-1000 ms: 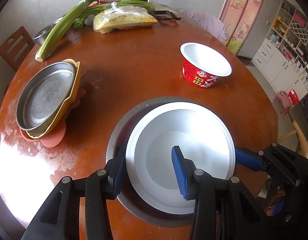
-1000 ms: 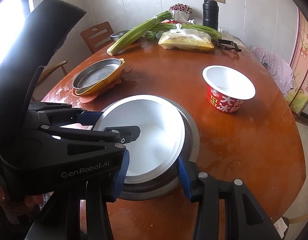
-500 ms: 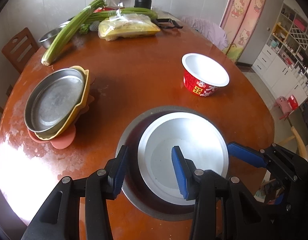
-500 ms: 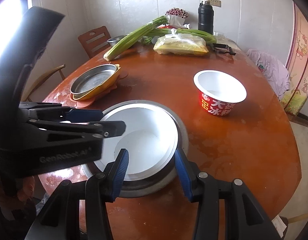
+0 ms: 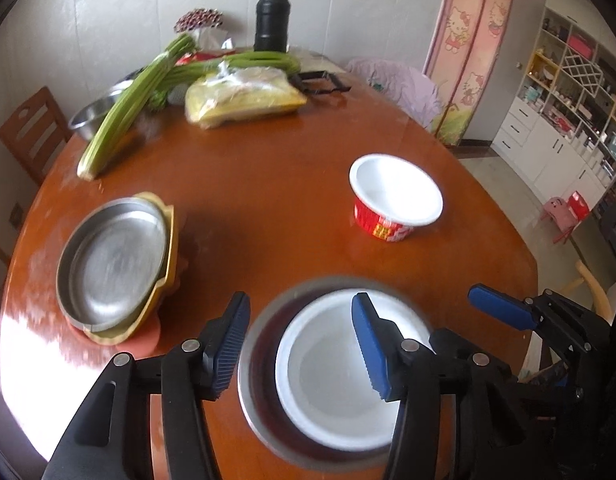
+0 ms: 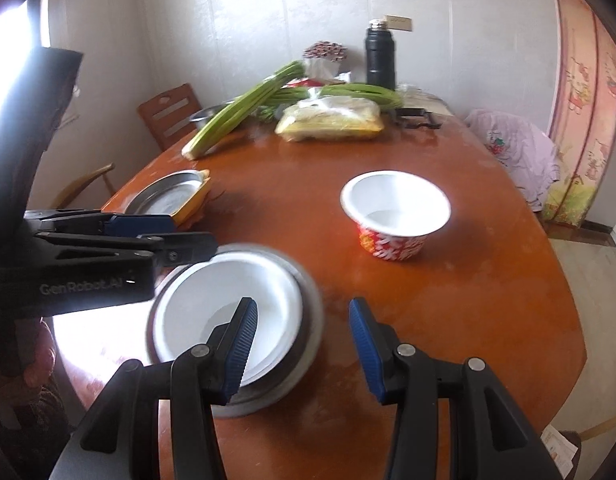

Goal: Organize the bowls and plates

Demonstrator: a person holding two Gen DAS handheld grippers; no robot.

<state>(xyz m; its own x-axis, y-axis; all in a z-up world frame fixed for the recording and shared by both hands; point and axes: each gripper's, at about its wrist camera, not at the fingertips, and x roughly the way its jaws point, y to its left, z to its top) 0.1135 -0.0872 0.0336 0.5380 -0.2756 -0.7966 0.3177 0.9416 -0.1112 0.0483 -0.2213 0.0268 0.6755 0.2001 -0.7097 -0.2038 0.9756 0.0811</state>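
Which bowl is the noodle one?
Find the round brown table. The noodle cup stands alone on its right side, past the white bowl nested in a metal one. It alone has a red printed outside.

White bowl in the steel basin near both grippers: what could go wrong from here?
1. The white bowl sits off-centre in the steel basin; a lift by one rim may tip it.
2. The left gripper and right gripper are open and close together, so they may collide.
3. The red cup stands nearby and could be knocked.
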